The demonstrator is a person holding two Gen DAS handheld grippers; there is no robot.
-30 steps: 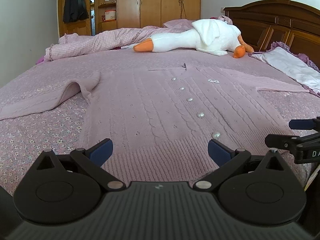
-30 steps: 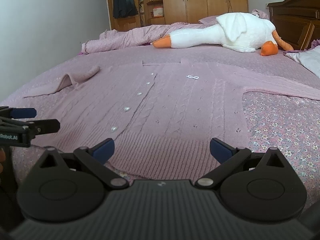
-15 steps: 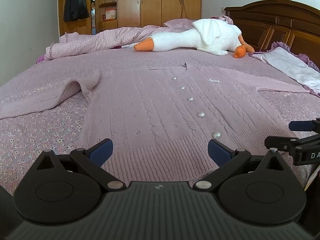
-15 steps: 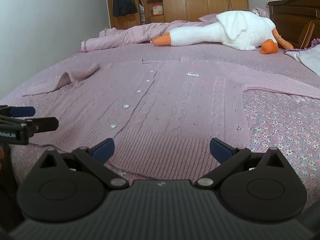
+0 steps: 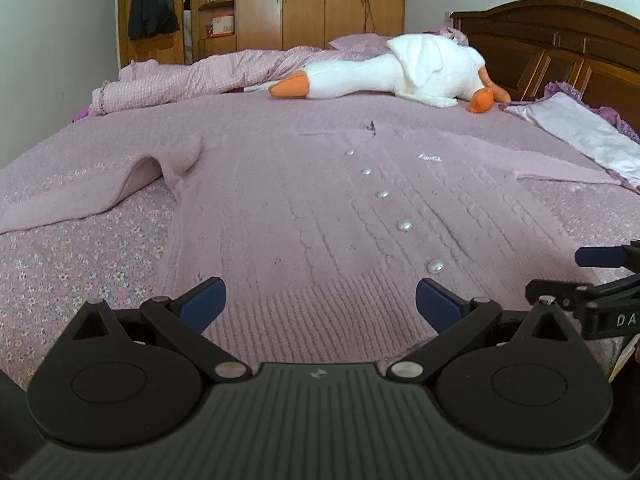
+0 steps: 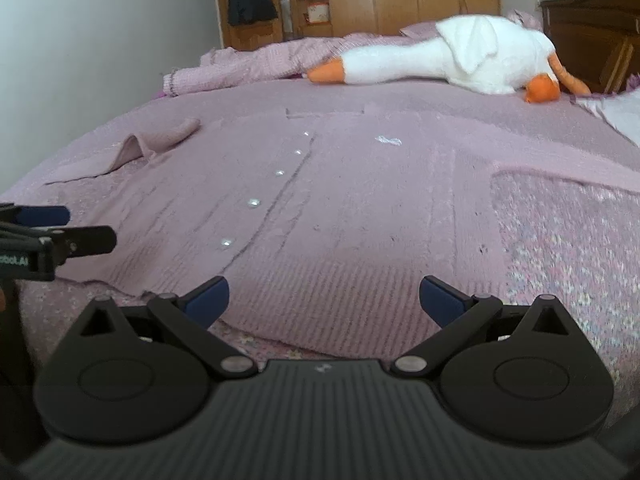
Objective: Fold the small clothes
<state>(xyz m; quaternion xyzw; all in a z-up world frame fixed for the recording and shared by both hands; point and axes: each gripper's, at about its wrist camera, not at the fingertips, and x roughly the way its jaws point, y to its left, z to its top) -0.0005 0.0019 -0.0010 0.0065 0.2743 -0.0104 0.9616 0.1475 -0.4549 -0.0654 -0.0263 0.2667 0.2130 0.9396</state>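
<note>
Left hand-held gripper (image 5: pixel 318 300) and right hand-held gripper (image 6: pixel 324 298) sit side by side, level, jaws spread wide, holding nothing.

Home bedroom. I'm over a bed (image 5: pixel 80 264) with a floral purple sheet, carved wooden headboard (image 5: pixel 560 44) at the far end, wooden wardrobes (image 5: pixel 320 0) along the back wall, dark garment (image 5: pixel 152 0) hanging up, rumpled checked quilt (image 5: pixel 200 76), and a plush goose (image 5: pixel 400 72) (white, orange beak) lying across the pillows

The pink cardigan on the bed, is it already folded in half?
No, the cardigan lies spread flat on the bed, its button row showing and both sleeves stretched out to the sides.
</note>
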